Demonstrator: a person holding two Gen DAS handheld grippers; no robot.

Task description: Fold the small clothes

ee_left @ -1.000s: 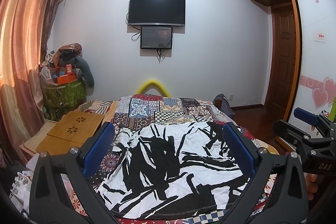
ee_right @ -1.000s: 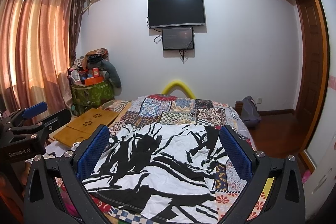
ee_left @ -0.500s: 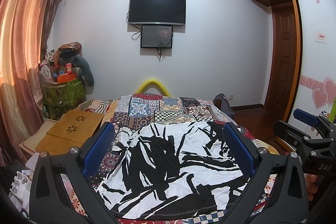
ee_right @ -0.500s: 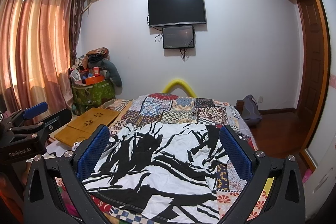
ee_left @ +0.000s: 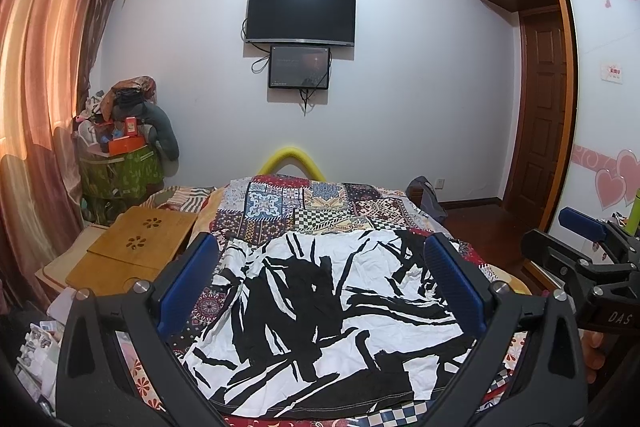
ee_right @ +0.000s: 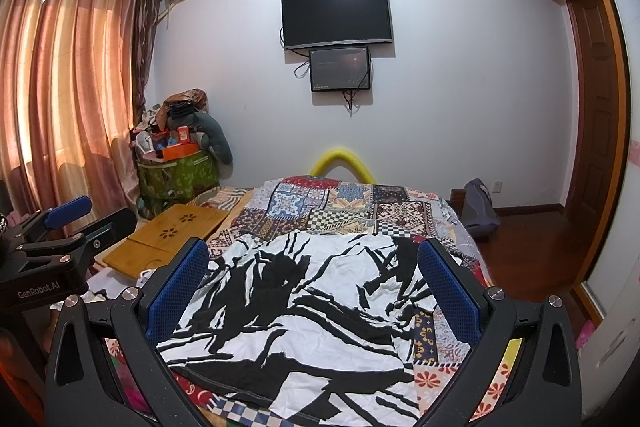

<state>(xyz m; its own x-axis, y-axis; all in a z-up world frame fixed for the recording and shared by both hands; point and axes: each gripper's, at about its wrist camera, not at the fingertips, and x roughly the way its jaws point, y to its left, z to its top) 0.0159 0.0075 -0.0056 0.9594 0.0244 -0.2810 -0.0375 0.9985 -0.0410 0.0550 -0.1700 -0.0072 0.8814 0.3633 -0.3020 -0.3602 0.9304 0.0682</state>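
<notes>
Two wide-open tools: left hand-held gripper (ee_left: 320,291) and right hand-held gripper (ee_right: 314,291) hover above the black-and-white patterned cotton garment (ee_left: 320,311). Pinch its 6 o'clock hem corners evenly, then lift toward 12 o'clock.

Black-and-white garment (ee_left: 320,311) spread flat on patchwork bedspread (ee_left: 320,203)

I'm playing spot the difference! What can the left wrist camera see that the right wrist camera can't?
Only the left wrist view shows the pink hearts on the wardrobe and the right gripper at its edge. Only the right wrist view shows the left gripper and a much wider sweep of curtain. Both show the black-and-white garment spread on the patchwork bedspread, the TV and open fingers.
</notes>
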